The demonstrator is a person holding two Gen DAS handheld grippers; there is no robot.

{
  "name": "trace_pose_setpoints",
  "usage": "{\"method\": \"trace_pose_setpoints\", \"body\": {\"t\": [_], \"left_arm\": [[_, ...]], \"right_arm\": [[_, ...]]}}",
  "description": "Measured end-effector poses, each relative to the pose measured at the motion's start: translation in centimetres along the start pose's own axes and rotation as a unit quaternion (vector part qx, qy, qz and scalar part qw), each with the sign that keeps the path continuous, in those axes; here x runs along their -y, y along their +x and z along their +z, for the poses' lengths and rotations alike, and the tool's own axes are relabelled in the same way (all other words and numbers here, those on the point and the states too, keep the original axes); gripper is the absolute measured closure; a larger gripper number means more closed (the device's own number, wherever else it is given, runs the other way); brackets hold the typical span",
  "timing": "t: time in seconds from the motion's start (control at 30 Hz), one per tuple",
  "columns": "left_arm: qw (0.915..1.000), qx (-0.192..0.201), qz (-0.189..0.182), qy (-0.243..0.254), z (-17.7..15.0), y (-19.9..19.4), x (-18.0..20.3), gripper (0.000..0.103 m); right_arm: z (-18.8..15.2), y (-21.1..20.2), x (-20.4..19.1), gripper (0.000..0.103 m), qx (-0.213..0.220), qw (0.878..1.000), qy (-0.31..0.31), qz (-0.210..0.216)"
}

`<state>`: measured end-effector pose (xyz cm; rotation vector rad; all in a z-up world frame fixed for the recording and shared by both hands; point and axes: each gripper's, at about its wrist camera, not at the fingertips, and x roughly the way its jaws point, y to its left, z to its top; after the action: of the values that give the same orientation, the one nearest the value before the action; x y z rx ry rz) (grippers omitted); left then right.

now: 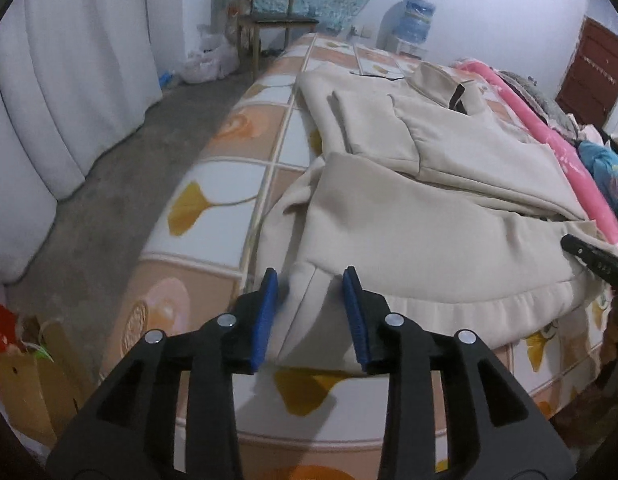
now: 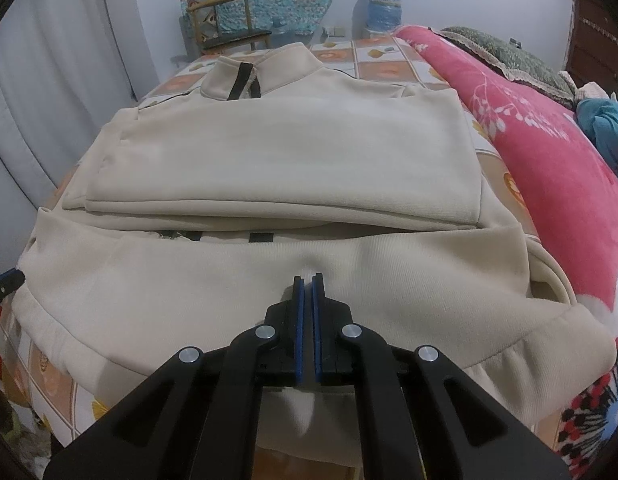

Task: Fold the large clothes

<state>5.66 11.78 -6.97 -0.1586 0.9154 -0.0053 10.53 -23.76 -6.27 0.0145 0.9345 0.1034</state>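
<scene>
The left gripper [image 1: 311, 314] hung released, its blue pads [image 1: 267, 316] wide apart on either side of the jacket's [image 1: 429, 232] hem corner, which lay between them without clear contact. The cream jacket lay on the bed [image 1: 229, 184], partly folded, its long axis running from the ribbed hem [image 1: 469, 308] nearest the camera toward the collar [image 1: 437, 80] at about 1 o'clock. In this view the right gripper's black tip [image 1: 589, 258] entered at 3 o'clock, cut off by the frame edge.

In the right wrist view the jacket [image 2: 293, 152] pointed collar [image 2: 265, 72] toward 12 o'clock, sleeves folded across the chest. The right gripper [image 2: 307, 292] was clenched, pads almost together on a pinch of jacket cloth near the hem; the cloth between them was hard to make out. A black zipper strip [image 2: 239, 82] showed at the collar. A pink blanket [image 2: 549, 168] lay along the bed at 2 o'clock, touching the jacket's right edge. The left gripper's tip [image 2: 5, 282] was barely visible at 9 o'clock. The hem's underside was hidden behind the gripper.
</scene>
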Motion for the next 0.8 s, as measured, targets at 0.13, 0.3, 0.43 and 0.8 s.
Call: {"method": "trace_pose_setpoints", "body": {"t": [0.13, 0.3, 0.43, 0.8], "left_arm": [[0.9997, -0.005, -0.019, -0.016, -0.2, -0.2, -0.4, 0.052], [0.9991, 0.000, -0.034, -0.026, -0.3, 0.1, -0.2, 0.060], [0.9989, 0.008, -0.043, -0.019, -0.1, 0.3, 0.1, 0.072], [0.9958, 0.043, -0.071, -0.040, 0.0, -3.7, -0.3, 0.093]], "right_arm": [[-0.1, 0.0, 0.1, 0.100, 0.001, 1.000, 0.004, 0.005], [-0.1, 0.0, 0.5, 0.100, 0.001, 1.000, 0.011, 0.017], [-0.1, 0.1, 0.7, 0.100, 0.003, 1.000, 0.014, 0.024], [-0.1, 0.0, 0.8, 0.100, 0.003, 1.000, 0.010, 0.024]]}}
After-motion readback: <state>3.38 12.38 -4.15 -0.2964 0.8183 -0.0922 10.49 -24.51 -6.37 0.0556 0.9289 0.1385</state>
